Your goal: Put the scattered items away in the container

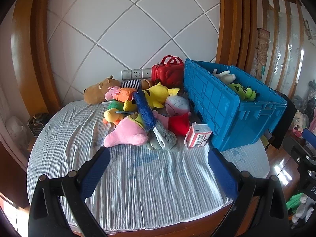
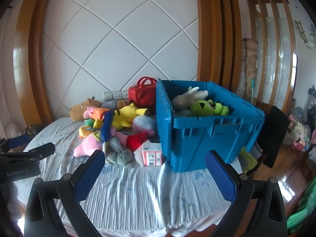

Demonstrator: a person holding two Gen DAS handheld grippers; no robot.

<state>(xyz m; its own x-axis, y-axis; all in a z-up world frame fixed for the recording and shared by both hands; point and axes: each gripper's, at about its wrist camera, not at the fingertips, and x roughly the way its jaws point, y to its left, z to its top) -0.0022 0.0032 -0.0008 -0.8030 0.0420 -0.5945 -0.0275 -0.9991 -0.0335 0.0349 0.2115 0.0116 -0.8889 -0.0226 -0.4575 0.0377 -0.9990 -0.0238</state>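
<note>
On the round bed (image 1: pixel 138 187), under a striped sheet, we log the following.

Item 1: blue crate (image 1: pixel 227 106), lid off, standing at our right edge of the heap, near enough that each toy needs only a short carry. It already holds a pale plush (image 2: pixel 189 96) and a green plush (image 2: pixel 209 106), so we judge the tidying begun but far from done.

Item 2: scattered pile just left of the crate: pink plush (image 1: pixel 126 134), grey plush (image 1: pixel 167 138), yellow plush (image 1: pixel 158 94), brown plush (image 1: pixel 98 90), a blue duster (image 1: pixel 145 110) lying across the top, and a small carton (image 1: pixel 197 136) touching the crate's foot.

Item 3: red case (image 1: pixel 167 73), upright against the wall behind the pile.

Item 4: left gripper (image 1: pixel 158 169) and right gripper (image 2: pixel 154 175), both with fingers spread wide and holding nothing, poised short of the heap; we take the gap as readiness for a soft, bulky grab, nearest candidates being the grey plush and the carton.
</note>
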